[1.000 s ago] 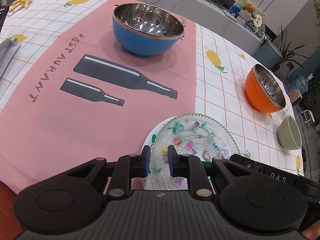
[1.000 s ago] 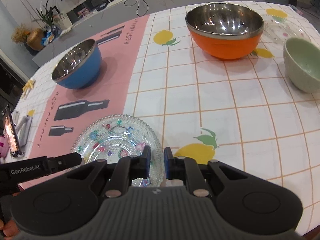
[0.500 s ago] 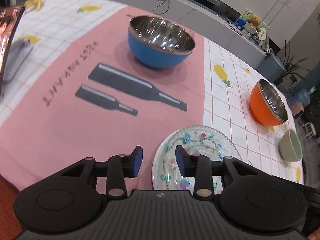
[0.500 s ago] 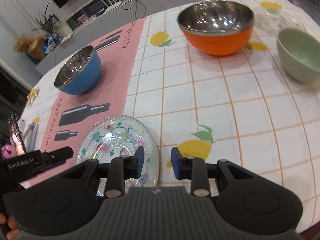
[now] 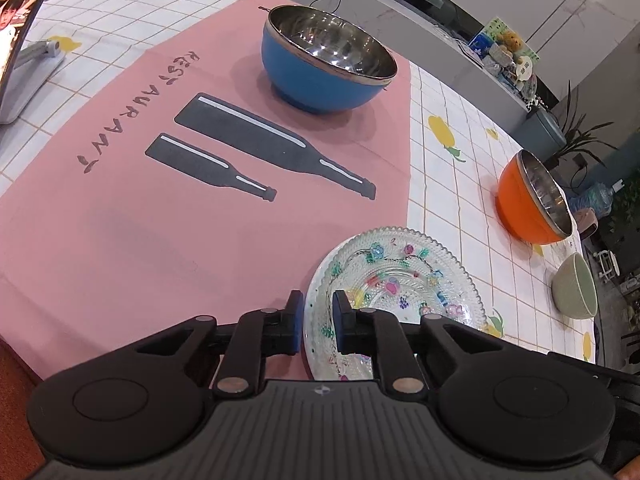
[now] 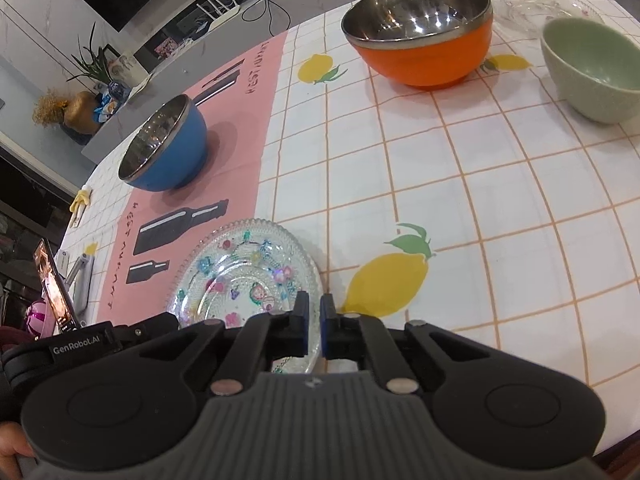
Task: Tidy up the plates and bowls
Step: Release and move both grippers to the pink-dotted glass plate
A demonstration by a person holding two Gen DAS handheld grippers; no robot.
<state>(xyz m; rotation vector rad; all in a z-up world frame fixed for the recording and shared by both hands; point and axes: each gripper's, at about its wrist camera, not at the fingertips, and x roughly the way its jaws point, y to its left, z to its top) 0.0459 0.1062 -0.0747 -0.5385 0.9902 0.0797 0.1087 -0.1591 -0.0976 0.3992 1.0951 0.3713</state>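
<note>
A clear glass plate with painted flowers lies near the table's front edge, half on a pink cloth. My left gripper has the plate's left rim between its pads, and its jaws are closing onto it. On the opposite side, my right gripper has its jaws closing tight on the right rim. Farther back stand a blue steel bowl, an orange steel bowl and a pale green bowl.
A second clear glass plate lies behind the orange and green bowls. At the far left a phone on a stand stands on the checked tablecloth. The table's front edge runs just under both grippers.
Both grippers opened about half a second ago and have closed again on the plate's rim. Neither hand has moved much and the plate lies where it was.
</note>
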